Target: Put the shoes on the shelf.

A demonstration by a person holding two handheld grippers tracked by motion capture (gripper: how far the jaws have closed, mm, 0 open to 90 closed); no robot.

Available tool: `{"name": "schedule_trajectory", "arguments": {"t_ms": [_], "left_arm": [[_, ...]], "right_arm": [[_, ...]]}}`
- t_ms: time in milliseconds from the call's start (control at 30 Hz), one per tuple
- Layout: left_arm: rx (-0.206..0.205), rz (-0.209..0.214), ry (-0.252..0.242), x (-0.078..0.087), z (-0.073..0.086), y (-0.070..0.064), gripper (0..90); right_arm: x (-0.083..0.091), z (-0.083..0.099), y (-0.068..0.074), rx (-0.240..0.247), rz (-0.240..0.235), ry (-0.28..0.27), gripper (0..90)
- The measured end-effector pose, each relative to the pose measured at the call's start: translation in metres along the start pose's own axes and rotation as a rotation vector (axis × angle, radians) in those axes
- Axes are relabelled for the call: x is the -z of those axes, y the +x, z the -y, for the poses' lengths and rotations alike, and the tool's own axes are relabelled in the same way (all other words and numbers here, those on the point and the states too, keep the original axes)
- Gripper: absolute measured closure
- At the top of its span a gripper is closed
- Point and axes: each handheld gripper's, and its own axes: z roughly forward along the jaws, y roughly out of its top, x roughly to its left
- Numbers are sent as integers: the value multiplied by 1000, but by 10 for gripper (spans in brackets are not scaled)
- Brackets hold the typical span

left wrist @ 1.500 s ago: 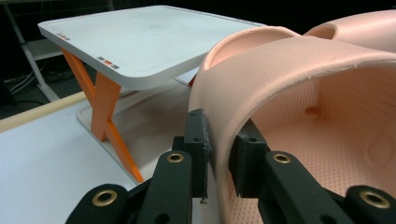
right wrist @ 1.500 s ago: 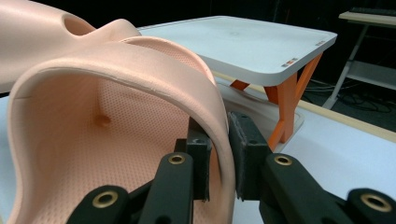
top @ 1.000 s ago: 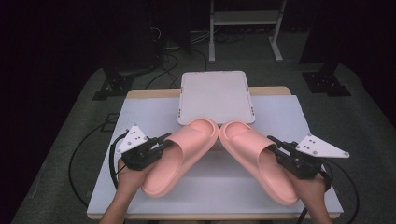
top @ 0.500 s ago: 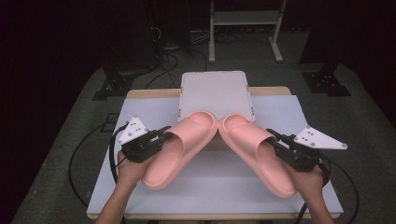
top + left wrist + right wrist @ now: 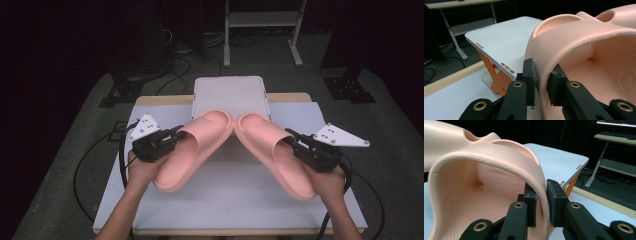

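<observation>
A: Both pink moulded-foam slides now further forward than a second ago, toes up over the near edge of the white rounded-corner tilted platform (image 5: 230, 92) with orange legs. Toes almost touching at centre, heels splayed outward.

B: Grip status?

A: Left tongs (image 5: 541, 83) clamped on the strap edge of the left pink slide (image 5: 192, 147), pads pinching the foam wall from both sides. Right tongs (image 5: 541, 201) same story on the right pink slide (image 5: 274, 150), closed down to strap thickness. Confirmed in both gripper views.

B: Meaning for the job?

A: Looks like a carry toward the platform, roughly mid-transfer. Both slides apparently lifted off the white surface (image 5: 225, 200), toes overlapping the platform, not yet set down. Probably lowering and release next.

B: Blind spots?

A: Cannot tell whether the toes touch the platform or hover over it; high view too flat for that. Soles hidden throughout. Heel of each slide cut off in its own gripper view. Platform's near edge covered by the toes. Background beyond the surface mostly black, only a metal rack (image 5: 262, 20) and floor cables readable.
</observation>
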Motion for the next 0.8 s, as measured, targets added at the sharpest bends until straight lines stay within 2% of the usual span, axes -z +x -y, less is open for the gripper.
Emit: {"name": "schedule_trajectory", "arguments": {"t_ms": [533, 800], "left_arm": [[23, -39, 7, -13, -10, 17, 781], [28, -43, 15, -21, -15, 22, 778]], "right_arm": [[-25, -13, -10, -7, 19, 15, 780], [-33, -17, -16, -20, 26, 22, 780]]}}
